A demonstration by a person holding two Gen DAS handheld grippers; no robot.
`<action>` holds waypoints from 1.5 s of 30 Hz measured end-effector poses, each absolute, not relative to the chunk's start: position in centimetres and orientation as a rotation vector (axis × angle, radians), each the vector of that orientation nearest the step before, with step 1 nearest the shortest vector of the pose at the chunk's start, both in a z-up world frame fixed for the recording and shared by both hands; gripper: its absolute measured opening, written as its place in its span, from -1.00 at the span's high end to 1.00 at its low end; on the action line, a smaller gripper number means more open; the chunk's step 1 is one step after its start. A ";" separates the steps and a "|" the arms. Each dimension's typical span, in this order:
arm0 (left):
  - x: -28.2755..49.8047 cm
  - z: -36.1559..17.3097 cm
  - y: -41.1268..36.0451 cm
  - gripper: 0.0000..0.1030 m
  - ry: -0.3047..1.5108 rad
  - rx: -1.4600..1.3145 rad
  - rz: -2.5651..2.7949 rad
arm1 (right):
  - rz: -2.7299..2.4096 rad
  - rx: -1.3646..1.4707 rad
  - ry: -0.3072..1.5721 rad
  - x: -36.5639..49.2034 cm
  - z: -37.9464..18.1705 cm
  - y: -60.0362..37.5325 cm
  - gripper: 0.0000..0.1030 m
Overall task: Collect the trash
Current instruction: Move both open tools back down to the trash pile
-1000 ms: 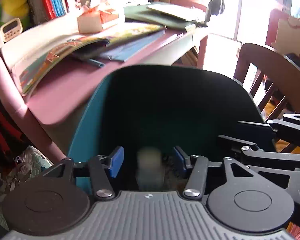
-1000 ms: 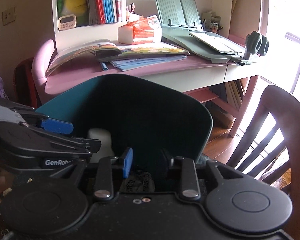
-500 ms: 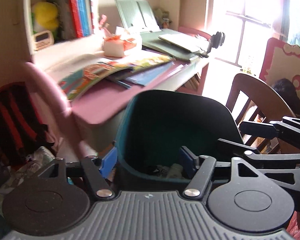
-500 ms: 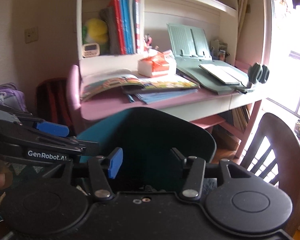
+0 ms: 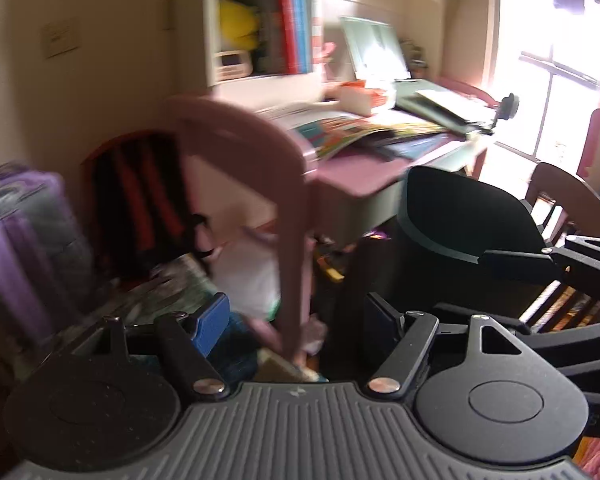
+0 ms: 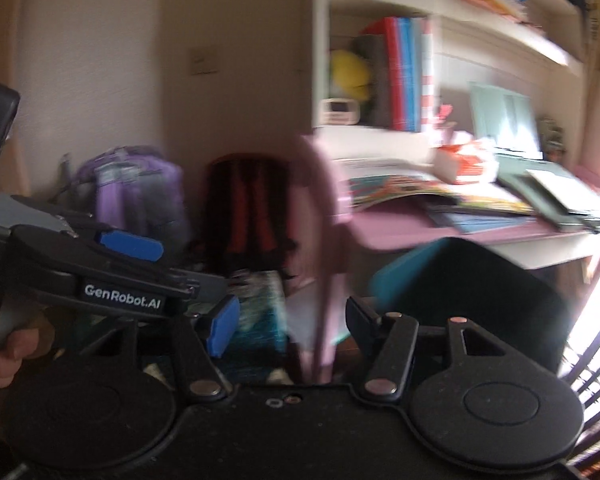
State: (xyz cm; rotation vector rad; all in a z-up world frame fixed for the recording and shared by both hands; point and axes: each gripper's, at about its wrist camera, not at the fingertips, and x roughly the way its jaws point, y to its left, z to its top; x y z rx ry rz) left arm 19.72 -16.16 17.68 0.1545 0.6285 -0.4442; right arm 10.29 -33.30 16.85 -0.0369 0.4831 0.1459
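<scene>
Left gripper (image 5: 296, 326) and right gripper (image 6: 290, 328), jaws just spread wide, grip nothing; both face away from the teal bin (image 5: 460, 224), probably seeking floor litter beside the desk (image 5: 360, 170).

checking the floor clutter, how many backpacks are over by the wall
2: a purple fabric backpack on the left, and a black backpack with red stripes right of it beside the pink desk. More may hide behind the clutter.

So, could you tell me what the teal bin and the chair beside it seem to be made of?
The teal bin looks like moulded plastic: smooth matte wall, even colour, rounded rim. The chair looks like varnished wood: brown, slightly glossy, with slats; blur leaves the grain unclear.
</scene>
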 end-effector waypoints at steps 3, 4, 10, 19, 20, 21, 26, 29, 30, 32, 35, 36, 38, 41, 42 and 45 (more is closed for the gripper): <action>19.5 16.5 -12.2 -0.49 0.630 0.146 -0.380 | 0.209 -0.057 0.499 10.9 15.7 -29.9 -0.15; 19.3 16.1 -10.9 -0.50 0.630 0.144 -0.354 | 0.232 -0.063 0.504 11.2 15.2 -28.8 -0.15; 18.8 12.5 -3.6 -0.50 0.665 0.121 -0.241 | 0.351 -0.074 0.550 12.7 12.3 -23.2 -0.16; 18.8 5.6 4.6 -0.59 0.741 0.085 -0.146 | 0.468 -0.062 0.664 15.2 5.6 -16.5 -0.18; 18.8 4.7 5.4 -0.59 0.751 0.079 -0.137 | 0.477 -0.061 0.681 15.6 4.6 -15.9 -0.19; 19.0 3.9 6.2 -0.62 0.762 0.072 -0.130 | 0.482 -0.063 0.701 16.0 3.5 -15.2 -0.19; 20.2 -1.4 9.5 -0.80 0.823 0.012 -0.109 | 0.504 -0.103 0.772 17.5 -1.7 -12.6 -0.19; 21.3 -5.0 10.9 -0.91 0.861 -0.038 -0.084 | 0.508 -0.108 0.825 18.7 -5.5 -11.7 -0.19; 21.7 -6.3 11.1 -0.91 0.875 -0.053 -0.075 | 0.507 -0.105 0.845 19.2 -6.6 -11.5 -0.19; 22.5 -9.3 11.7 -0.91 0.918 -0.094 -0.056 | 0.507 -0.112 0.889 20.2 -9.5 -11.3 -0.19; 24.2 -14.5 12.2 -0.91 0.995 -0.168 -0.021 | 0.499 -0.143 0.949 21.7 -14.0 -11.1 -0.19; 24.6 -16.1 12.4 -0.91 1.020 -0.189 0.000 | 0.496 -0.151 0.973 22.3 -15.5 -11.1 -0.19; 25.5 -19.8 12.5 -0.91 1.085 -0.241 0.051 | 0.492 -0.177 1.018 23.3 -18.6 -11.1 -0.19; 26.6 -24.9 12.5 -0.91 1.183 -0.315 0.120 | 0.496 -0.218 1.080 24.5 -23.1 -10.9 -0.19; 26.9 -26.4 12.5 -0.91 1.210 -0.330 0.143 | 0.505 -0.223 1.098 24.8 -24.4 -10.8 -0.19; 27.8 -30.5 12.2 -0.91 1.291 -0.349 0.200 | 0.527 -0.248 1.141 25.8 -27.8 -10.5 -0.19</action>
